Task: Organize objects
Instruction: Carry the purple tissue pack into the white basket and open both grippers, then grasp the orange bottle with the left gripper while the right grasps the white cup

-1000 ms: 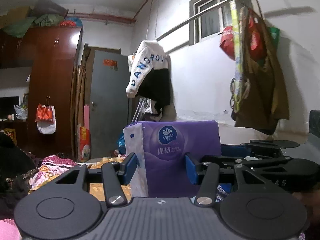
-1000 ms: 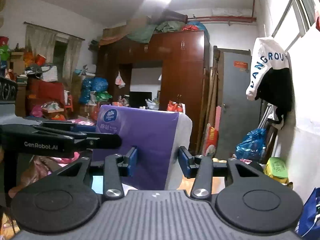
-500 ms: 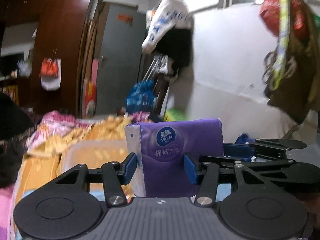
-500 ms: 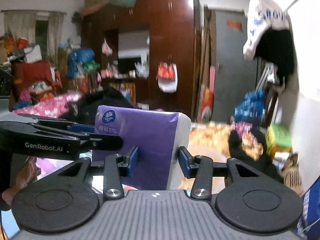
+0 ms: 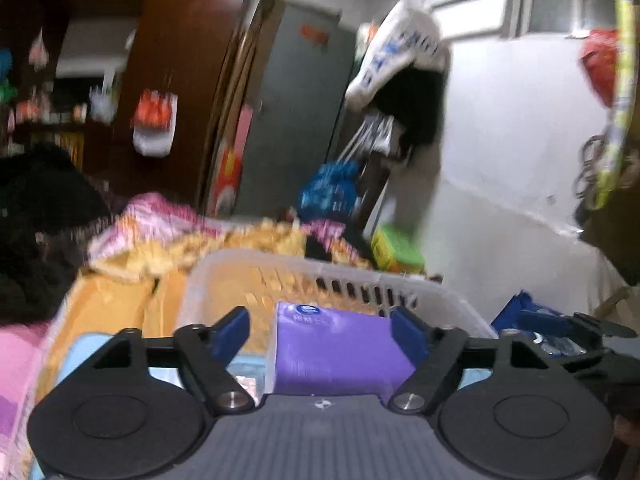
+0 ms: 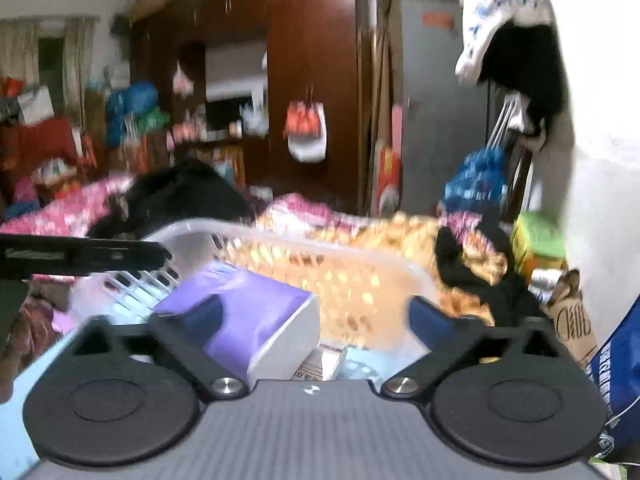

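A purple tissue pack [image 5: 336,352] lies inside a clear plastic basket [image 5: 360,276]. My left gripper [image 5: 322,332] is open, its blue pads either side of the pack and apart from it. In the right wrist view the same pack [image 6: 244,320] lies tilted in the basket [image 6: 224,232], and my right gripper [image 6: 314,316] is open wide with the pack beside its left finger. The left gripper's side [image 6: 80,256] shows at the left edge. Both views are blurred by motion.
The basket rests on a bed with an orange patterned quilt [image 6: 400,232] and pink bedding [image 5: 152,216]. Black clothes [image 6: 480,272] lie at the right. A blue bag [image 6: 616,364] stands beside my right gripper. A white wall [image 5: 520,200] is at the right, a dark wardrobe [image 6: 312,80] behind.
Both grippers carried the tissue pack down into the basket and opened, letting go of it. The views tipped from the room toward the bed.
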Demonstrator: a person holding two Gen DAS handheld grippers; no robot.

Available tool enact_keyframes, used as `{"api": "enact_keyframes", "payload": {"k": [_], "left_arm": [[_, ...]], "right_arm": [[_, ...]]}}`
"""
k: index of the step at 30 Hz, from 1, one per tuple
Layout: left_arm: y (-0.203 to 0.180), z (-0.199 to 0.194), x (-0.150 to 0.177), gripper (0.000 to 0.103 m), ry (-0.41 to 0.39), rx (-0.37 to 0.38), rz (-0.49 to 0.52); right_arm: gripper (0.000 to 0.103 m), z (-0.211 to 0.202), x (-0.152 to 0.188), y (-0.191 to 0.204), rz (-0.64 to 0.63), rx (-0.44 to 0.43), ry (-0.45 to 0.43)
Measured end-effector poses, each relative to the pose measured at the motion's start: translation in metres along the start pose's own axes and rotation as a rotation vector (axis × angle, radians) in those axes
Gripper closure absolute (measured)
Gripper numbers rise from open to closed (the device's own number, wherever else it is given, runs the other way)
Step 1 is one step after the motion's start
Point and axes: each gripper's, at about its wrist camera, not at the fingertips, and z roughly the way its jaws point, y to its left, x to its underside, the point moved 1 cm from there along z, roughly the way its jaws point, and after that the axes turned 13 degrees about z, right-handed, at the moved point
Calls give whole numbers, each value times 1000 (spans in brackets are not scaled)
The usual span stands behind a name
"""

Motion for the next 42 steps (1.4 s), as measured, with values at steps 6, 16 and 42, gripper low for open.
{"api": "enact_keyframes", "payload": {"k": [6, 16, 42], "left_arm": [[-28, -101, 73, 18, -125, -28, 67], [-85, -116, 118, 17, -133, 8, 179], [-57, -36, 127, 19, 237, -120, 219]], "right_arm": [[0, -95, 56, -33, 61, -56, -121], [0, -146, 138, -34, 25, -95, -174], [51, -9, 67, -53, 96, -36, 210]]}}
